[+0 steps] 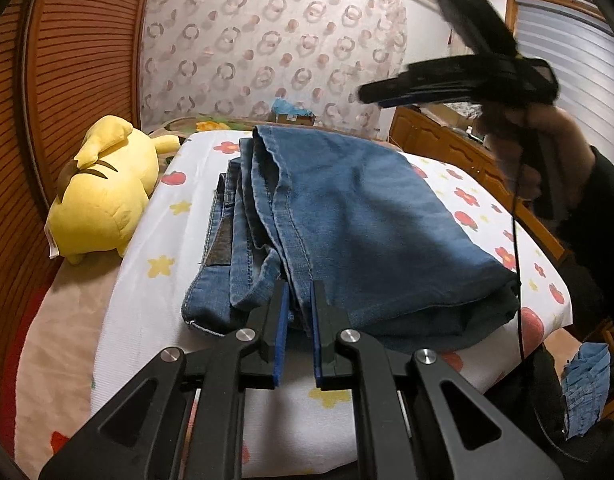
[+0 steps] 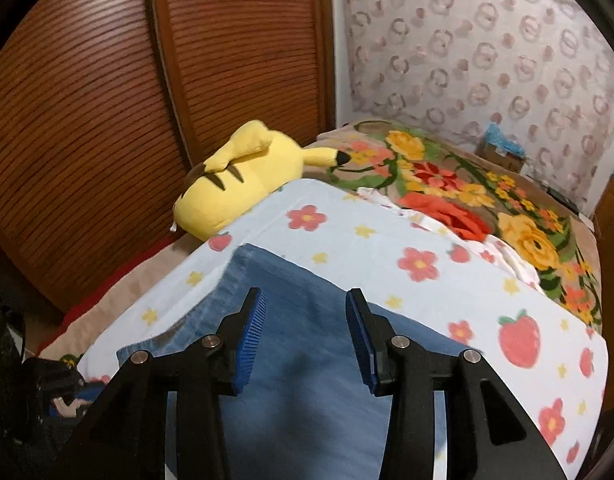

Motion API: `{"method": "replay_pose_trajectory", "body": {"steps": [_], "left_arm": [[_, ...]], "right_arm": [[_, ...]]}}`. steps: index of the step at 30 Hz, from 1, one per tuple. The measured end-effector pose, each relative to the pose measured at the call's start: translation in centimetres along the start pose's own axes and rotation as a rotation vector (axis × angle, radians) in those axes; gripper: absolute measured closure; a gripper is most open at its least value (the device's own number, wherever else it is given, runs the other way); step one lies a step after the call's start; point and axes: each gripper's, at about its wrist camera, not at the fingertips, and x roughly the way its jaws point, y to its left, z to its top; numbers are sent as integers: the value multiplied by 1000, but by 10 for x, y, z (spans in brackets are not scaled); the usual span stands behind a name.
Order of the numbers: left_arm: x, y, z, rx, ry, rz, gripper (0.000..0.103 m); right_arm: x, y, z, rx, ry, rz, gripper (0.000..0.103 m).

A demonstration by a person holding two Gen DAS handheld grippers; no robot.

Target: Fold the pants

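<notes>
Late fold stage, by judgement: jeans [image 1: 347,220] lying folded on flower-print sheet [image 1: 155,280] mid-frame, left hand-held gripper [image 1: 298,300] narrowly parted at near denim edge, apparently not pinching, right hand-held gripper [image 2: 305,320] spread wide above cloth; next: grip edge, final fold.

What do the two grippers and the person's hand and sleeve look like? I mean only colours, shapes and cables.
Both grippers are matte black, with angular arms that have triangular cut-outs and round silver pivot pins. The left gripper and the right gripper carry flat blue ribbed pads. In the left wrist view, a bare hand with a dark sleeve grips the right tool; a thin black cable hangs from it.
</notes>
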Motion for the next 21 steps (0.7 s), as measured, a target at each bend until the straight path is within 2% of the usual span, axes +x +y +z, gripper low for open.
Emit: {"method": "replay_pose_trajectory", "body": {"steps": [3, 5, 10, 12, 13, 14, 15, 21], "left_arm": [[-2, -3, 1, 15, 0, 8, 92], [-3, -4, 1, 21, -3, 14, 78], [-7, -7, 6, 20, -24, 16, 56], [-8, -7, 9, 14, -33, 14, 54], [-8, -8, 11, 12, -33, 26, 44], [-9, -9, 12, 18, -40, 42, 29], [-11, -11, 13, 24, -50, 46, 24], [-11, -23, 18, 30, -65, 41, 23]], "right_arm": [[-23, -12, -16, 26, -19, -20, 60], [-38, -17, -29, 32, -25, -33, 60], [-78, -19, -64, 26, -38, -68, 60], [-91, -20, -78, 35, -37, -70, 60], [-97, -19, -83, 34, -39, -78, 60], [-103, -18, -89, 34, -42, -83, 60], [-109, -18, -96, 37, -45, -85, 60], [-128, -10, -129, 60, -47, -112, 60]]}}
